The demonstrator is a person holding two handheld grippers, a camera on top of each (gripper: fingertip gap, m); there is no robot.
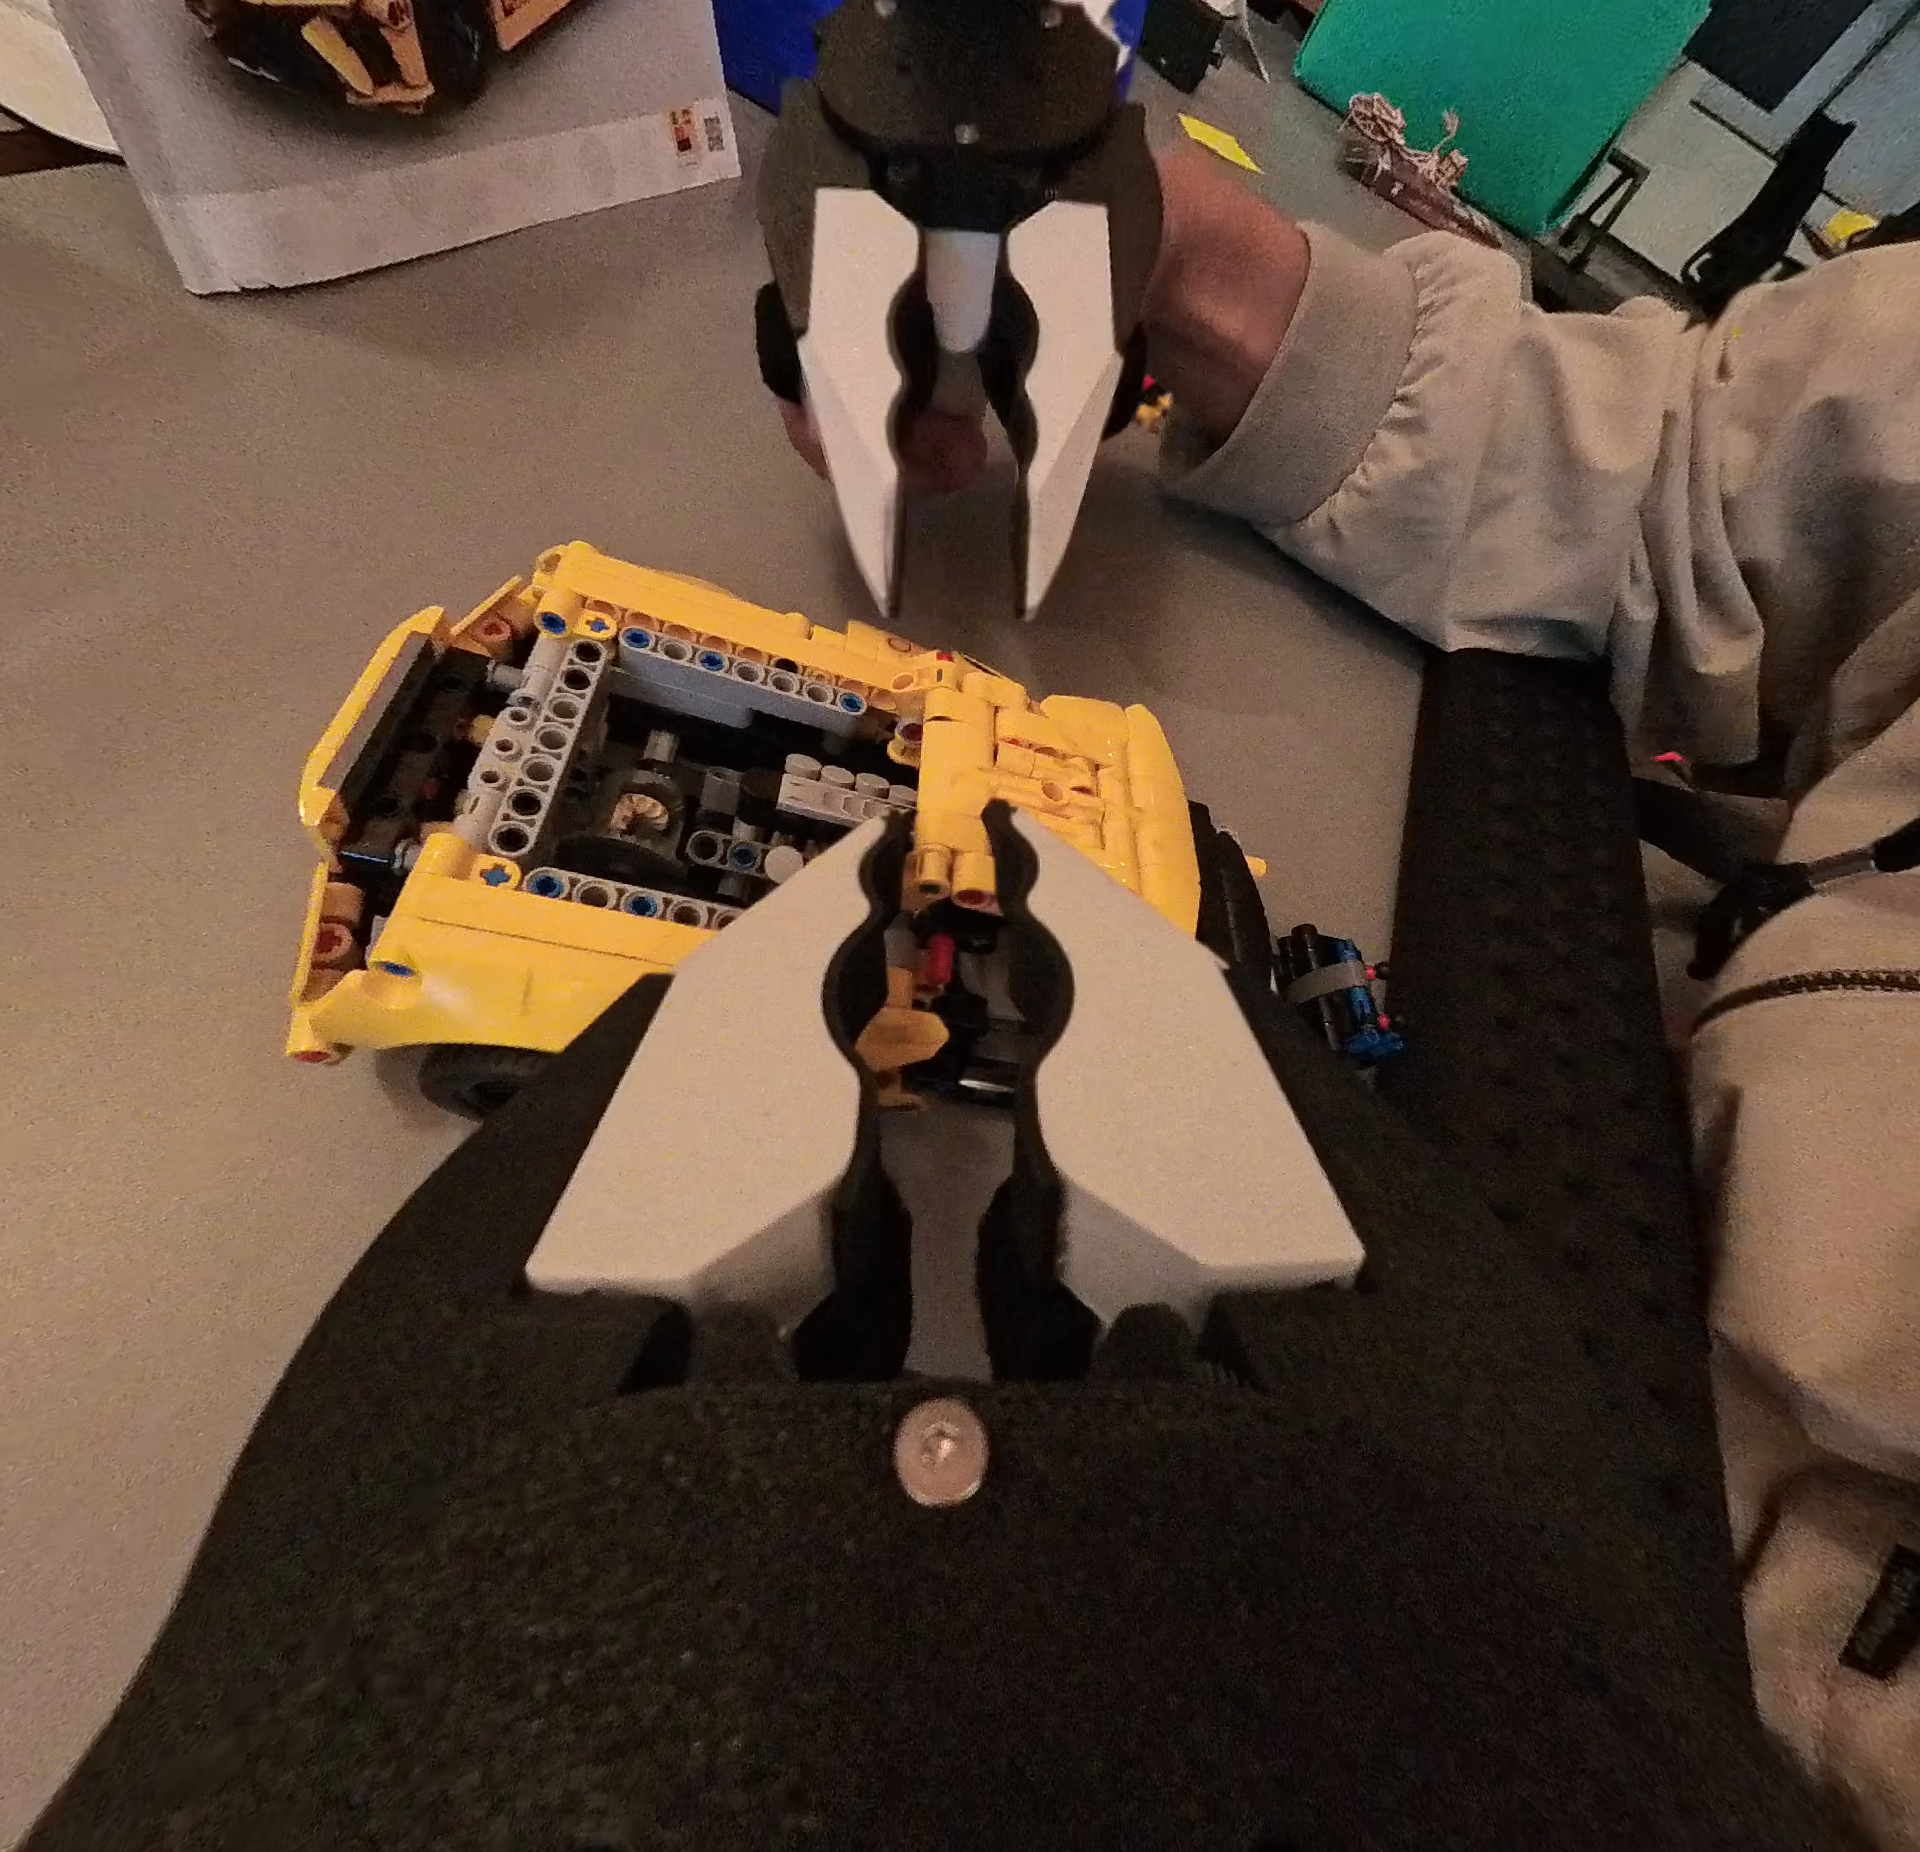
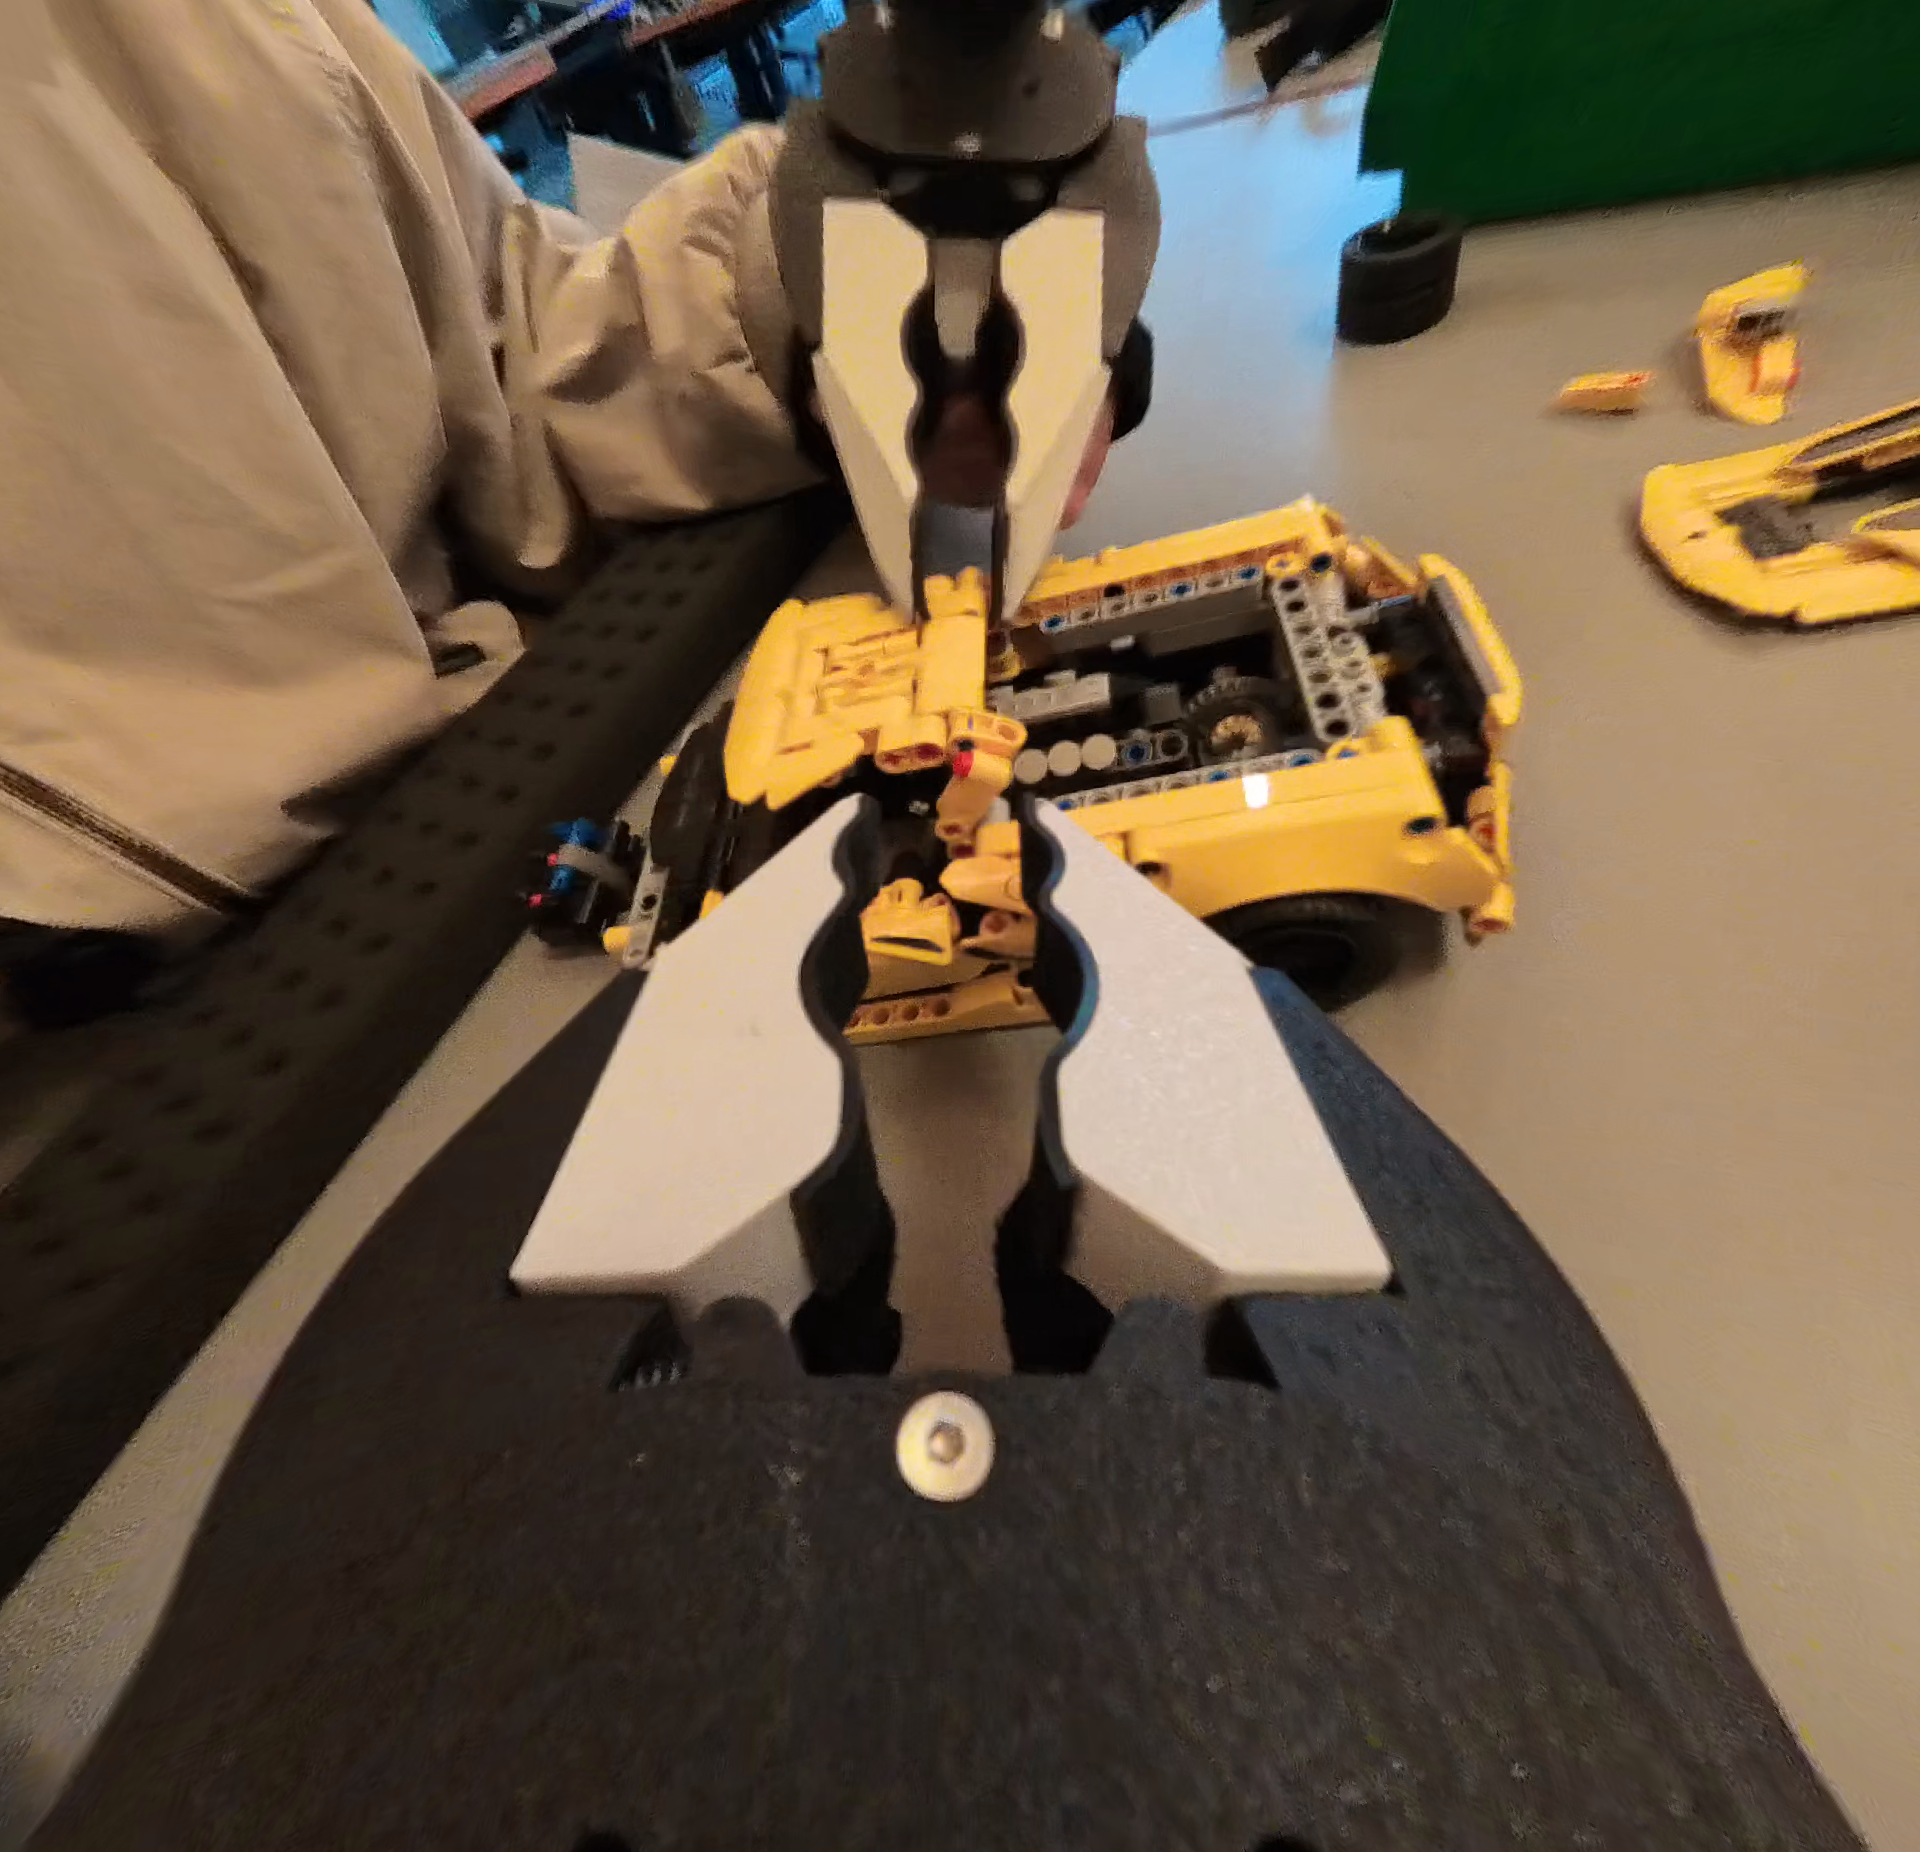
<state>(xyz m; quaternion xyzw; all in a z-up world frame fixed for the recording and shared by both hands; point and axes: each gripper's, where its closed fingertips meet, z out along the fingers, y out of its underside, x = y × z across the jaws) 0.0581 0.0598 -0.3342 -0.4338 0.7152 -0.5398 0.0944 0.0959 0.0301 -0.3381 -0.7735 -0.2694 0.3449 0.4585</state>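
Observation:
A yellow brick-built car (image 1: 582,929) with its top open and grey and black inner beams showing stands on a grey table (image 1: 156,555). My left gripper (image 1: 951,826) is closed on the edge of the car's yellow hinged top panel (image 1: 1049,763). In the right wrist view the left gripper (image 2: 956,607) pinches the far edge of that panel (image 2: 831,680). My right gripper (image 2: 948,810) is open and empty just short of the car's side (image 2: 1278,815). In the left wrist view the right gripper (image 1: 956,613) hovers over the table just beyond the car, apart from it.
A black perforated board (image 1: 1507,867) runs along the table edge beside a person's beige sleeve (image 1: 1558,452). A printed booklet (image 1: 436,171) lies at the far left. A loose tyre (image 2: 1397,280), small yellow parts (image 2: 1751,342) and a yellow body shell (image 2: 1766,555) lie to the right.

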